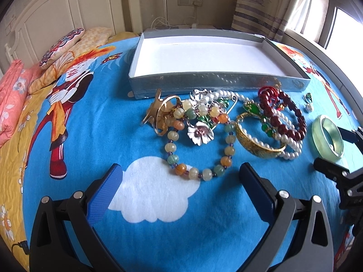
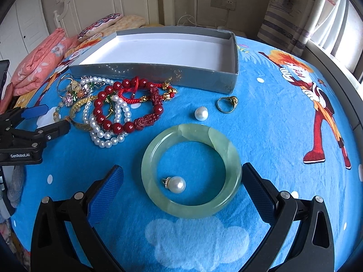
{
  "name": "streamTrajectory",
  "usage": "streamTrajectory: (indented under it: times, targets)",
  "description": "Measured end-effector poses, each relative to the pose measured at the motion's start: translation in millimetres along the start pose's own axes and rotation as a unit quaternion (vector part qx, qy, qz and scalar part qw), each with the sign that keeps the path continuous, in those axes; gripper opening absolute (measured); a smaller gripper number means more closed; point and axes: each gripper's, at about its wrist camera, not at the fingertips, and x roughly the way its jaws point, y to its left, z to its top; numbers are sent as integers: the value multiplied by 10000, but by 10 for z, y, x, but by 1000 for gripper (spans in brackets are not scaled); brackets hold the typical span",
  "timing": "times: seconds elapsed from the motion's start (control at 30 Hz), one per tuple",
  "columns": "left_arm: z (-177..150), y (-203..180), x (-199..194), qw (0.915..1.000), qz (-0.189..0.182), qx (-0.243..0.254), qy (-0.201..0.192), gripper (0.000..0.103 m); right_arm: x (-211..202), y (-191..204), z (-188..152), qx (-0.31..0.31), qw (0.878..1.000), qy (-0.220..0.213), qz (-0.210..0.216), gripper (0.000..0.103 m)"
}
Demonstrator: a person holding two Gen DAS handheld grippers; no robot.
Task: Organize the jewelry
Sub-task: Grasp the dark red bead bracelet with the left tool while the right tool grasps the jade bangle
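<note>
On the far left lie folded pink bedding (image 1: 10, 104) and pillows (image 1: 65, 45), clear of the work. The left gripper (image 1: 181, 176) hovers low over the blue blanket (image 1: 102, 117) with its jaws wide apart and nothing between them but the near loop of the pastel bead bracelet (image 1: 197, 145). That bracelet is tangled at its far end with a gold clip (image 1: 158, 113) and a silver flower brooch (image 1: 200, 132). Just right of these sit a gold bangle (image 1: 256, 140), pearl strands (image 1: 288, 140) and a dark red bead bracelet (image 1: 292, 120), all overlapping in one heap.

Beyond the heap stands the grey box (image 1: 217, 83), open, its white floor bare. So by my reading nothing is sorted yet: every piece is on the blanket and the whole task remains.

Further right, the right gripper (image 2: 181, 176) also has its jaws spread wide, empty, straddling the near part of the jade bangle (image 2: 190, 170), which lies flat. A pearl pendant (image 2: 177, 184) rests inside the bangle's ring. A second loose pearl (image 2: 201, 113) and a gold ring (image 2: 227, 104) lie apart between the bangle and the box. The bangle looks like the likely first pick for the right gripper, though the pendant inside it will need its own trip.
</note>
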Motion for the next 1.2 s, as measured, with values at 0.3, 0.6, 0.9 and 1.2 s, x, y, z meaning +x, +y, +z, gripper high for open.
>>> streamTrajectory:
  times: [0.3, 0.6, 0.9, 1.2]
  targets:
    - [-185, -102, -359, 9956, -752, 268, -499, 100, -68, -72, -22, 188, 9995, -234, -6, 82]
    - [197, -708, -316, 9913, -838, 902, -467, 98, -134, -95, -100, 234, 9991, -343, -53, 78]
    - [579, -771, 43, 9941, -871, 612, -228, 67, -282, -209, -184, 455, 9967, -671, 93, 79]
    - [589, -934, 98, 9912, -649, 1123, -266, 11, -369, -270, -219, 586, 9936, -924, 294, 79]
